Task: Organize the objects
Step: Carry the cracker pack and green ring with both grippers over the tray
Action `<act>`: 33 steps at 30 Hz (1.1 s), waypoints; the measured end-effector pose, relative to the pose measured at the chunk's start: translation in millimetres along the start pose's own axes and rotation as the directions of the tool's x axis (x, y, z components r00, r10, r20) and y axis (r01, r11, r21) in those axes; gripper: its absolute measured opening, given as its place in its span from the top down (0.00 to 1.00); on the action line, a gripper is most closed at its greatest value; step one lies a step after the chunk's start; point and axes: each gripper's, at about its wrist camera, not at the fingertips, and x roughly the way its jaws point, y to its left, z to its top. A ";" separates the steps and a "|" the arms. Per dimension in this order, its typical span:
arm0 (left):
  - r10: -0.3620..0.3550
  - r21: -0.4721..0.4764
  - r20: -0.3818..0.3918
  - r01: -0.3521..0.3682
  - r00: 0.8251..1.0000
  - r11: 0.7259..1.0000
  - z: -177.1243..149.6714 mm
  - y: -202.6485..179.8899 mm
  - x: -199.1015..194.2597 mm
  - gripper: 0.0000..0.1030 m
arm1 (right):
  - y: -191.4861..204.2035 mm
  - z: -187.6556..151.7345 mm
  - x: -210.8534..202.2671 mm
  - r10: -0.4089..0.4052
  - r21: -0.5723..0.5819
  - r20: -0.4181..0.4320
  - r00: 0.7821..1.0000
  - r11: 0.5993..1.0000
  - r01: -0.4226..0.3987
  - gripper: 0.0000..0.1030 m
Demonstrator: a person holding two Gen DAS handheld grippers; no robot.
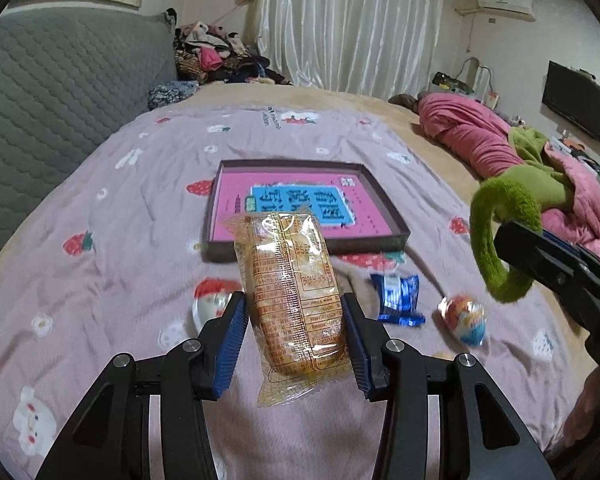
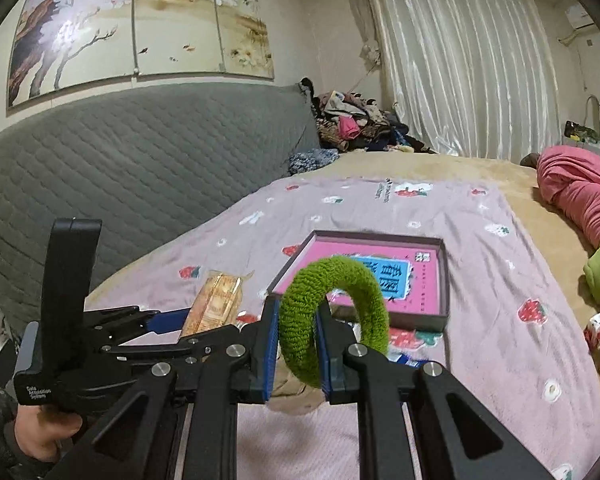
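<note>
While your left gripper (image 1: 296, 340) clamps the snack packet (image 1: 290, 292) and your right gripper (image 2: 298, 344) pinches the green ring (image 2: 334, 316) above the bed (image 1: 120, 208), carry both level over the shallow box (image 1: 384, 196), then release.

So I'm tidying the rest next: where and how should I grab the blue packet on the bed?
The blue packet lies flat on the bedspread. Come from above and pinch across its narrower middle, avoiding the crimped end seals. Approach on the tray side, since the foil egg lies close by on the other.
</note>
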 end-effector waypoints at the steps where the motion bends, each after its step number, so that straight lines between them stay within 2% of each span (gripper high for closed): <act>1: 0.003 0.005 0.005 -0.003 1.000 1.000 5.4 -0.8 1.5 0.53 | -2.1 3.1 2.1 -0.002 -0.001 0.000 1.000 1.000 0.002 0.83; 15: -0.039 0.043 0.026 0.038 0.999 0.998 88.8 -15.8 49.7 0.53 | -29.8 63.4 34.2 -0.031 -0.038 0.051 0.998 0.999 0.033 0.83; 22: -0.043 0.026 0.044 0.042 0.998 0.999 121.7 -4.1 82.9 0.53 | -44.7 84.8 59.2 -0.026 -0.036 0.076 0.997 0.999 0.029 0.83; 33: -0.003 0.023 0.033 0.002 0.999 1.000 167.9 17.0 137.3 0.53 | -65.0 116.6 113.3 -0.066 -0.097 0.032 0.997 0.993 0.069 0.83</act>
